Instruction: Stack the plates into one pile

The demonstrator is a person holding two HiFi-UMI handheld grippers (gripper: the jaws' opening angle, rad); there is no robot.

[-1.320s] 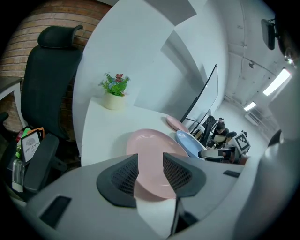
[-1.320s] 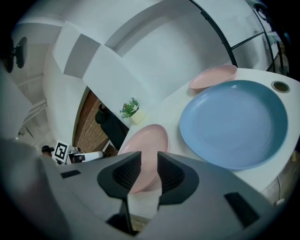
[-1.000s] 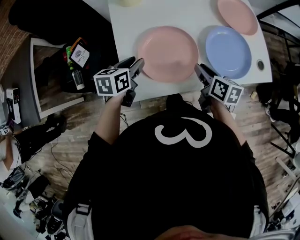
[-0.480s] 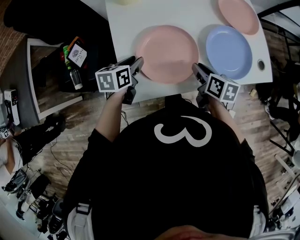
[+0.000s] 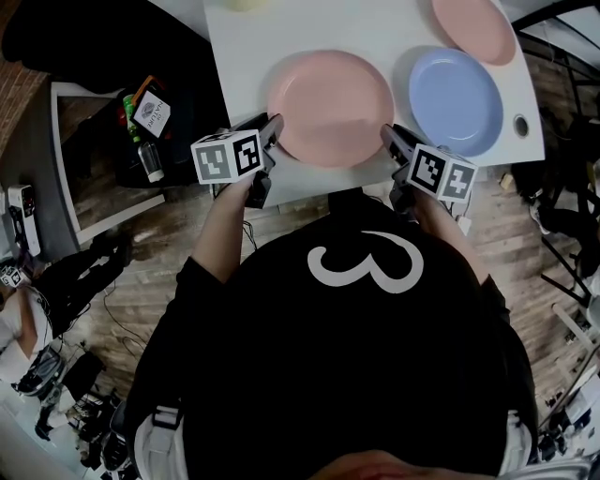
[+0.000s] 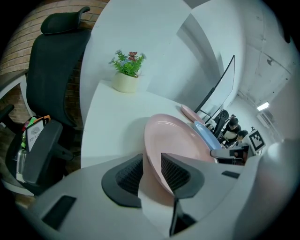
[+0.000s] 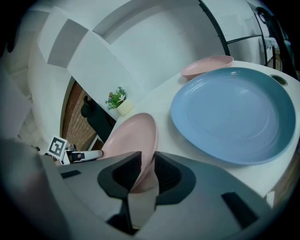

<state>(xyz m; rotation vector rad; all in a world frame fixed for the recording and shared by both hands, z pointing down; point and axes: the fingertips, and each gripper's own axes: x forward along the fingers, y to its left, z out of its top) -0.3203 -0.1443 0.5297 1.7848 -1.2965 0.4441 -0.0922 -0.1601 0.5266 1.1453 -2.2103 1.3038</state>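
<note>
A large pink plate point(image 5: 330, 105) lies on the white table point(image 5: 244, 56) near its front edge. My left gripper point(image 5: 274, 127) is at the plate's left rim. In the left gripper view the pink plate point(image 6: 178, 140) runs between the left gripper's point(image 6: 151, 161) pads, which have just been closing and now press on the rim. My right gripper point(image 5: 389, 139) holds the opposite rim. In the right gripper view the pink plate point(image 7: 133, 140) is pinched in the right gripper point(image 7: 146, 166). A blue plate point(image 5: 455, 101) lies to the right, with a smaller pink plate point(image 5: 473, 28) behind it.
A potted plant point(image 6: 125, 77) stands at the table's far left corner. A round cable hole point(image 5: 521, 125) sits near the right front corner. A black office chair point(image 6: 56, 56) and a low shelf with bottles point(image 5: 150, 131) stand left of the table.
My left gripper has sunk slightly onto the pink plate's left rim and its jaws have narrowed. The right gripper and the plates have stayed put.
</note>
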